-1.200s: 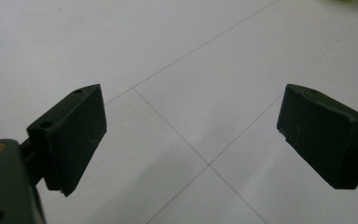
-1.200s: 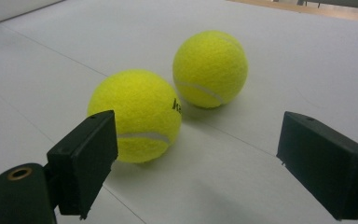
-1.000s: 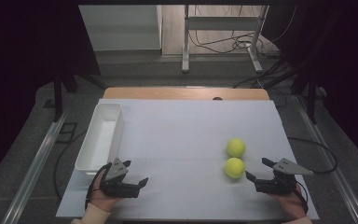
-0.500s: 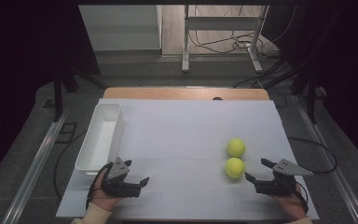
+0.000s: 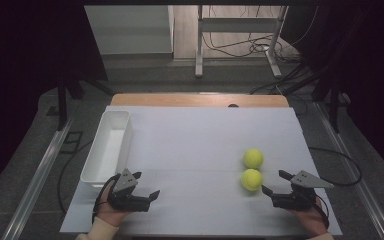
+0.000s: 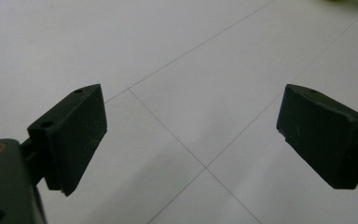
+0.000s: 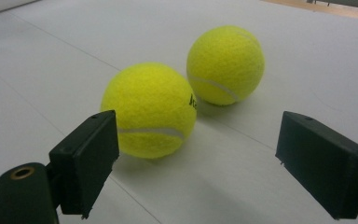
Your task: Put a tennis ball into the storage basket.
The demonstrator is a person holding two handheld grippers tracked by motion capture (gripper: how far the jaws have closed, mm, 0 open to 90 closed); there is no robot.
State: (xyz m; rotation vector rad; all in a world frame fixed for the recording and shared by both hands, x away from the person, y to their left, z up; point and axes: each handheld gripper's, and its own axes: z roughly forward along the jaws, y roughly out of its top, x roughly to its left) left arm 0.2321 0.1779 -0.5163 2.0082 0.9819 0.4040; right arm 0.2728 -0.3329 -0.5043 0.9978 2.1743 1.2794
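Note:
Two yellow tennis balls lie on the white table sheet at the right: the nearer ball [image 5: 251, 179] [image 7: 149, 110] and the farther ball [image 5: 253, 158] [image 7: 226, 64], almost touching. My right gripper [image 5: 275, 183] [image 7: 196, 163] rests near the front edge just right of the nearer ball, open, jaws pointing at it with nothing between them. My left gripper [image 5: 146, 186] [image 6: 191, 140] lies at the front left, open and empty, over bare sheet. A white rectangular bin [image 5: 100, 164] stands along the left side, just behind the left gripper.
The white sheet [image 5: 195, 145] covers a wooden table whose far edge [image 5: 195, 100] shows behind it. Cables and a metal stand are on the floor beyond. Broad free space lies between the bin and the balls.

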